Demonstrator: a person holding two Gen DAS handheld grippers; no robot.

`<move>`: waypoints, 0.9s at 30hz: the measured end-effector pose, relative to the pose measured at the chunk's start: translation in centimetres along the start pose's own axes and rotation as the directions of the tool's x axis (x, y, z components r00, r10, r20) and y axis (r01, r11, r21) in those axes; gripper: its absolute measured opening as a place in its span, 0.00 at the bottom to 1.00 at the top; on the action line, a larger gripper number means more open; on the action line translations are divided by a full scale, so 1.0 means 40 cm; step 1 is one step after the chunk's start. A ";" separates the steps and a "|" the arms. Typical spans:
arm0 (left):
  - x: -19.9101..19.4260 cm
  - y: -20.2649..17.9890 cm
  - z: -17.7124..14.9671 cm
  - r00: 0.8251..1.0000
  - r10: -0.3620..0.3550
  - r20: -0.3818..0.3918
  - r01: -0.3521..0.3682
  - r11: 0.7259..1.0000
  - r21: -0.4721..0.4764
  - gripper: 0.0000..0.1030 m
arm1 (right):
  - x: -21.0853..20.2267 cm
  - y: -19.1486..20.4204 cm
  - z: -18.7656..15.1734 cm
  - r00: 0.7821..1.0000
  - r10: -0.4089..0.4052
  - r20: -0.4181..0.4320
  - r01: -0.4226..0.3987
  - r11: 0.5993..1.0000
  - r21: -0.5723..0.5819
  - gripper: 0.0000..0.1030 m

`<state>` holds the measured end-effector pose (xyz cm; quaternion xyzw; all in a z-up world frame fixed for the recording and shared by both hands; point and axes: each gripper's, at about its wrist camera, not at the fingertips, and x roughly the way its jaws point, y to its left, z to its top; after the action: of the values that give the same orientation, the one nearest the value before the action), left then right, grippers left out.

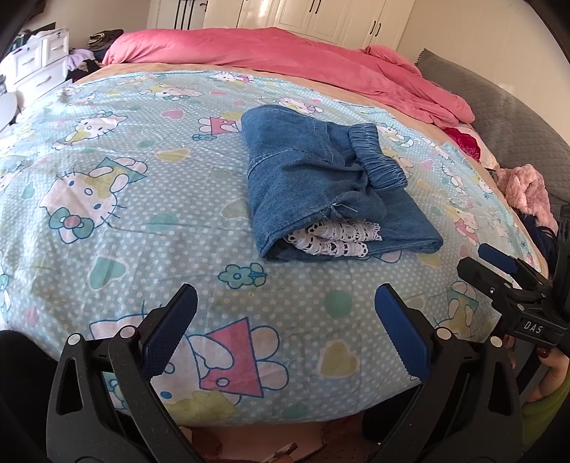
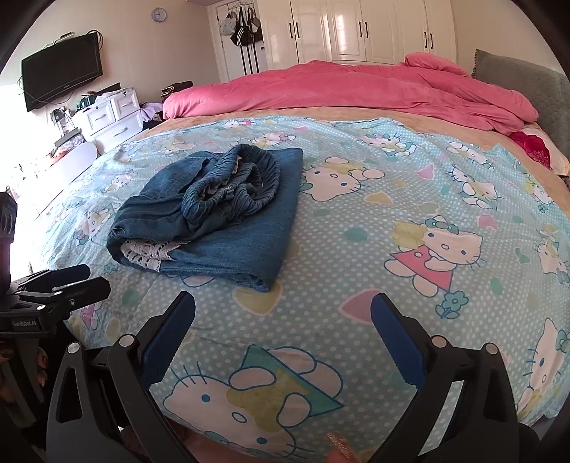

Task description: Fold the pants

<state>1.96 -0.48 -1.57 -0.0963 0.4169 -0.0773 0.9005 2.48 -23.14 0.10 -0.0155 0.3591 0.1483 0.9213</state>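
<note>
Both claws gape, empty — only the right view shows the folded pants' (image 2: 210, 217) bunched waistband.

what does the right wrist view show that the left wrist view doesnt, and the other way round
Only the right wrist view shows the wall TV, the clock and the bags hanging by the wardrobe. Only the left wrist view shows the fluffy pink cloth at the bed's edge. Both show the folded pants on the cartoon sheet, the pink duvet, and both grippers, left gripper and right gripper, open and off the pants.
</note>
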 end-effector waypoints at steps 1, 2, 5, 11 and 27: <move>0.000 0.001 0.000 1.000 0.002 0.001 -0.002 1.000 0.000 0.91 | 0.000 0.000 0.000 1.000 -0.001 0.001 0.001 1.000 0.000 0.96; 0.000 0.001 0.001 1.000 0.003 0.002 -0.003 1.000 -0.001 0.91 | 0.001 0.000 0.000 1.000 0.000 0.000 0.000 1.000 0.000 0.96; -0.003 0.004 0.002 1.000 0.006 0.010 -0.006 1.000 -0.003 0.91 | 0.002 0.001 -0.001 1.000 0.001 -0.003 -0.001 1.000 -0.001 0.96; -0.008 0.009 0.002 1.000 0.010 0.015 -0.010 1.000 -0.008 0.91 | 0.002 -0.001 -0.001 1.000 0.002 -0.003 -0.002 1.000 0.000 0.96; -0.006 0.009 0.002 1.000 0.015 0.007 -0.015 1.000 -0.007 0.91 | 0.005 0.001 -0.002 1.000 0.002 -0.008 -0.002 1.000 -0.001 0.96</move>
<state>1.90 -0.08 -1.43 -0.0963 0.4146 -0.0687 0.9023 2.56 -23.06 -0.09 -0.0165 0.3629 0.1493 0.9196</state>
